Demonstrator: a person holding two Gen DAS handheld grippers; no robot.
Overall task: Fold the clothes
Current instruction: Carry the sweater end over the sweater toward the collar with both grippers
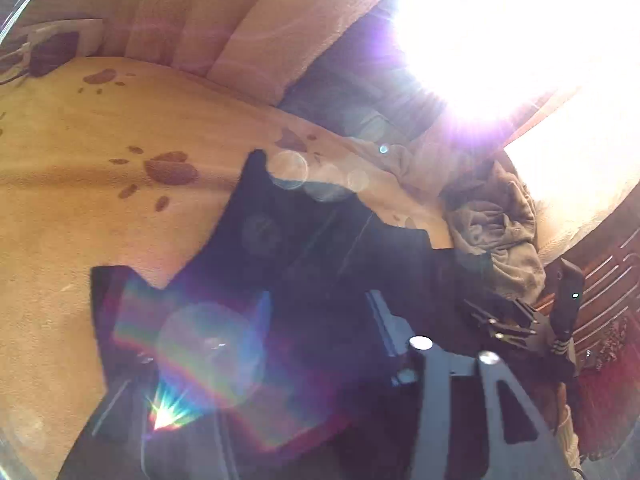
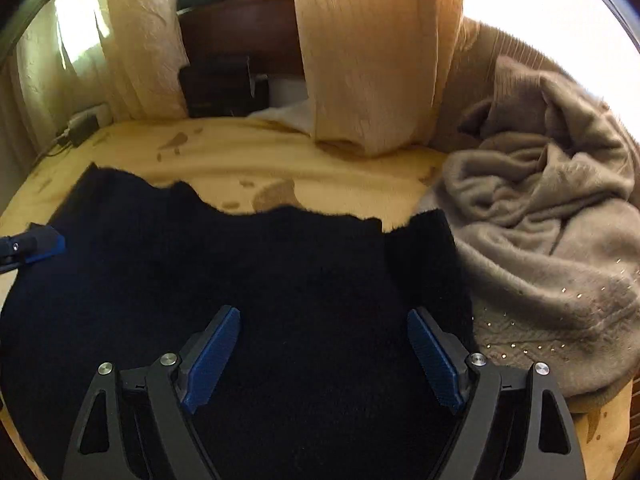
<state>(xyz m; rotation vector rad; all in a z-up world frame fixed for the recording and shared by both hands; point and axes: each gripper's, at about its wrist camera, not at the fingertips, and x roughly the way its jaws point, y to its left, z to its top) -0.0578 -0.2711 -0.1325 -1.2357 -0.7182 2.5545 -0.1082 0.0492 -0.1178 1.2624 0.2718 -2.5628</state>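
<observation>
step: looked like mid-fold on the black top (image 2: 248, 280), which lay spread flat on the bed (image 2: 240, 152) with its far edge still wavy. Probably between grabs rather than actually pulling anything.
right tongs (image 2: 324, 356): wide apart, blue pads (image 2: 212, 360) hanging over the near part of the top with nothing pinched between them.
left tongs (image 2: 32, 246): just a blue tip poking in at the top's left edge in the right view. Its own view was swamped by glare, so honestly couldn't tell if they were apart or nipping fabric.
next move: guessing each pair needed to come down on an edge or corner, bite only one layer, then carry it across evenly so the fold didn't skew.
watch out: the knit looked thick and floppy, so a shallow bite could slip.
other clothes: a grey sweater (image 2: 540, 220) sat crumpled just right of the top, touching its sleeve.
surface: yellow blanket with brown paw prints.
room: cream curtains (image 2: 368, 60) behind the bed, dark wood furniture between them, harsh window light (image 1: 500, 32), a plug (image 2: 80, 124) at the far left.
</observation>
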